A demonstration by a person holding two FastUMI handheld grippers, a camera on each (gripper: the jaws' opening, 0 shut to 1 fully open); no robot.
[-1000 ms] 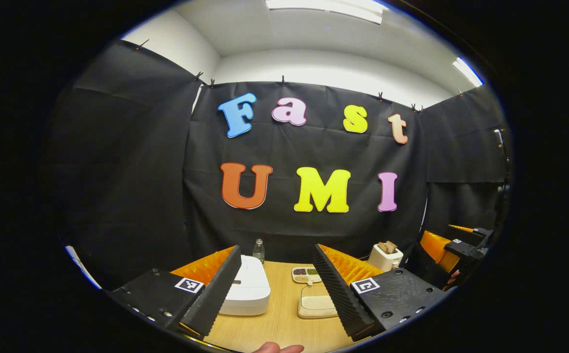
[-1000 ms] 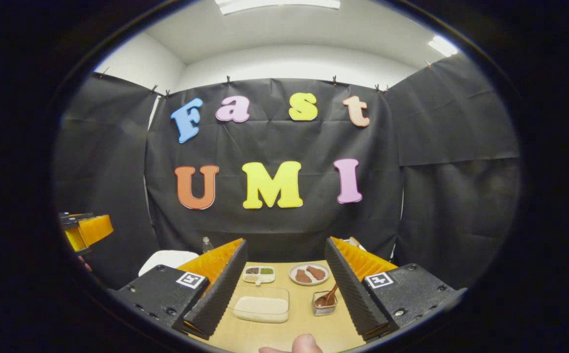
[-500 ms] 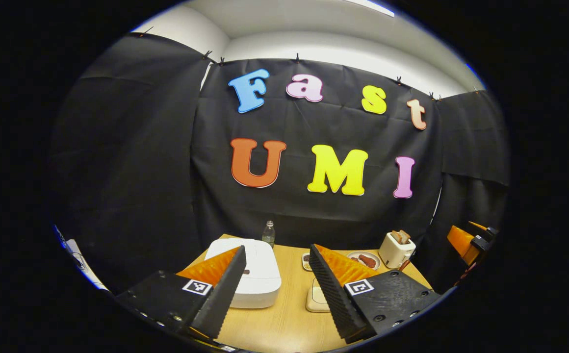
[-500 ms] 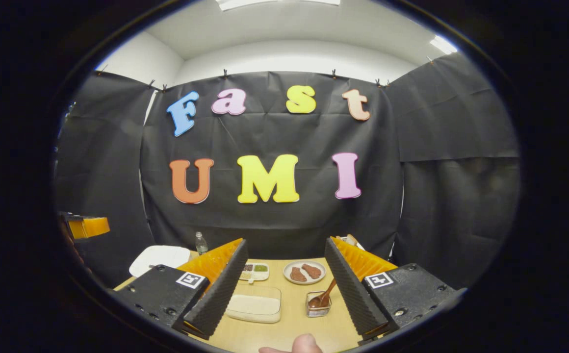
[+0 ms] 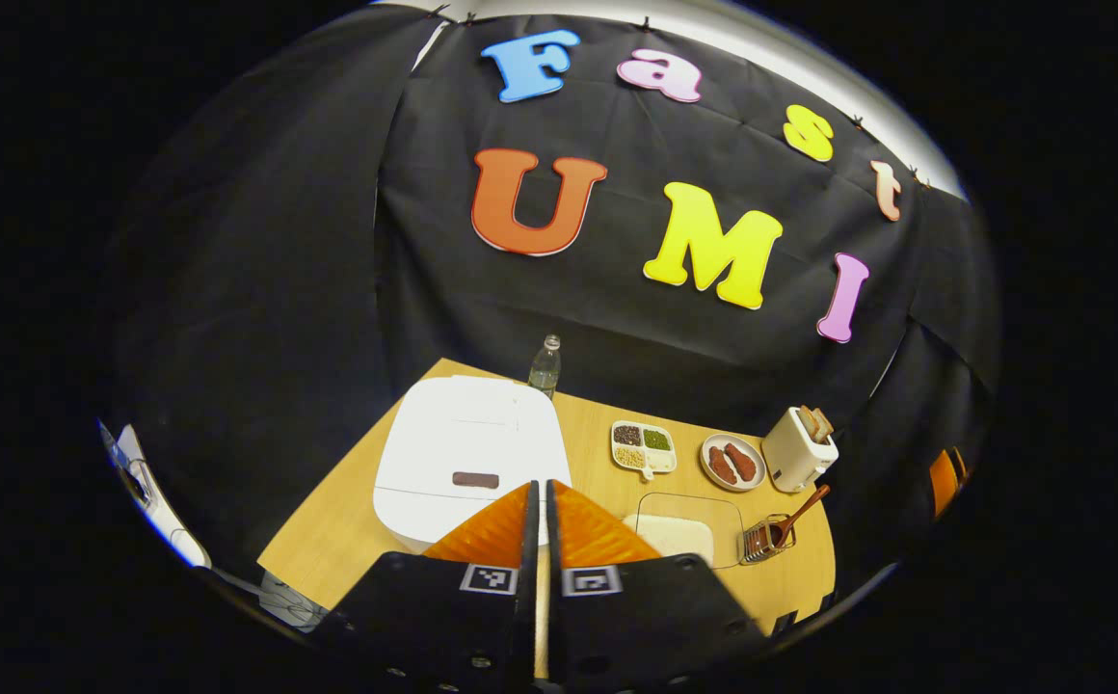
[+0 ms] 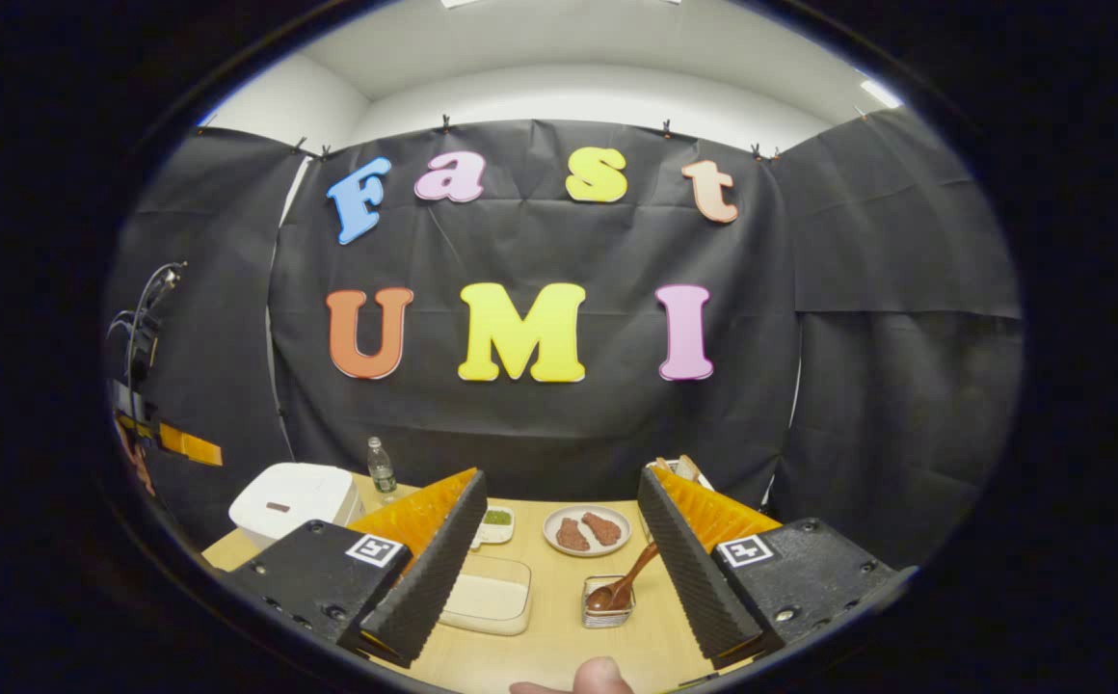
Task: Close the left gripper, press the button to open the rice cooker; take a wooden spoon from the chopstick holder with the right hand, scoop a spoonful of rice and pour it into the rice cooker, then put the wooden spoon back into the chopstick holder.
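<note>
A white rice cooker (image 5: 467, 458) with its lid down sits at the table's left, a dark button (image 5: 475, 479) on its front. My left gripper (image 5: 539, 501) is shut on nothing, raised just in front of the cooker. The cooker (image 6: 294, 496) also shows at the left of the right gripper view. My right gripper (image 6: 559, 554) is open above the near table edge. A wooden spoon (image 6: 625, 584) leans in the small wire chopstick holder (image 6: 604, 604) between its fingers. A clear box of rice (image 6: 488, 602) lies to the holder's left. The spoon (image 5: 795, 511), holder (image 5: 764, 542) and rice box (image 5: 679, 533) sit right of the cooker.
A water bottle (image 5: 545, 366) stands behind the cooker. A divided dish of grains (image 5: 643, 446), a plate with brown pieces (image 5: 732, 463) and a white toaster (image 5: 798, 448) line the back right. A fingertip (image 6: 598, 677) shows at the bottom of the right gripper view.
My left gripper has gone from open to shut and has risen and tilted down over the table. The right gripper has lifted slightly and stays open.
</note>
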